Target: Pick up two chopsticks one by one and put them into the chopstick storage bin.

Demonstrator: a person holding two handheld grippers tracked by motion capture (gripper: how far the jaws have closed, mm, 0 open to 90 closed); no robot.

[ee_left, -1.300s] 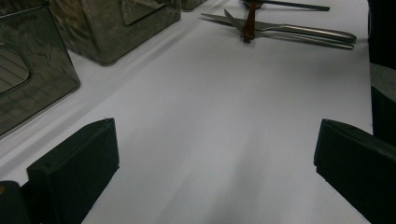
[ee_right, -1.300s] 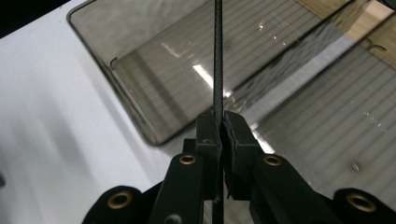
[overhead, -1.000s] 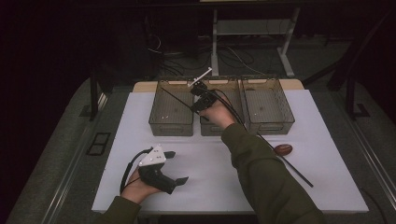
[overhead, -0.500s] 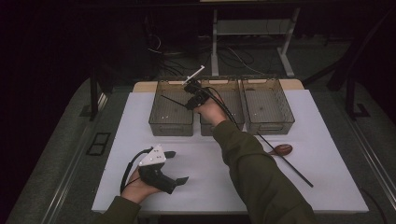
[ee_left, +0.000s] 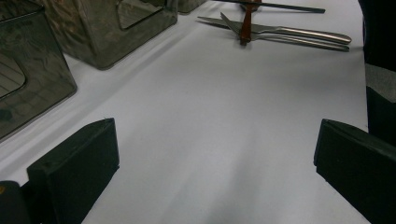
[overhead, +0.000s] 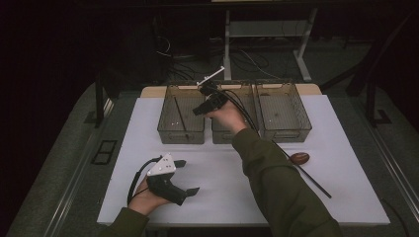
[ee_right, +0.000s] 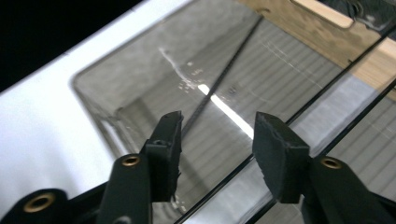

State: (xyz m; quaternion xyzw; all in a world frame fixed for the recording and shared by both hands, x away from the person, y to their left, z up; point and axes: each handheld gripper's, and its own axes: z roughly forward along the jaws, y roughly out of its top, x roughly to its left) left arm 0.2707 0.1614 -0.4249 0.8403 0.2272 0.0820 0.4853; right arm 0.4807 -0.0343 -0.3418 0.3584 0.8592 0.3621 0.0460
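Black stick dropped into the left bin

The right claw (overhead: pixel 203 101) has just been opening, nothing between its jaws, so the stick (overhead: pixel 180 114) lies in the left bin (overhead: pixel 168 129); the left claw (overhead: pixel 188 177) rests wide on the worktop (overhead: pixel 222 182).

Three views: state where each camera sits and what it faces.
High view: above the table, looking down; both forearms, left tongs.
Left gripper view: low over the table, open jaws facing a spoon.
Right gripper view: above the left bin, open jaws over a black stick.
Shared: that stick lies in the bin in the high view too.
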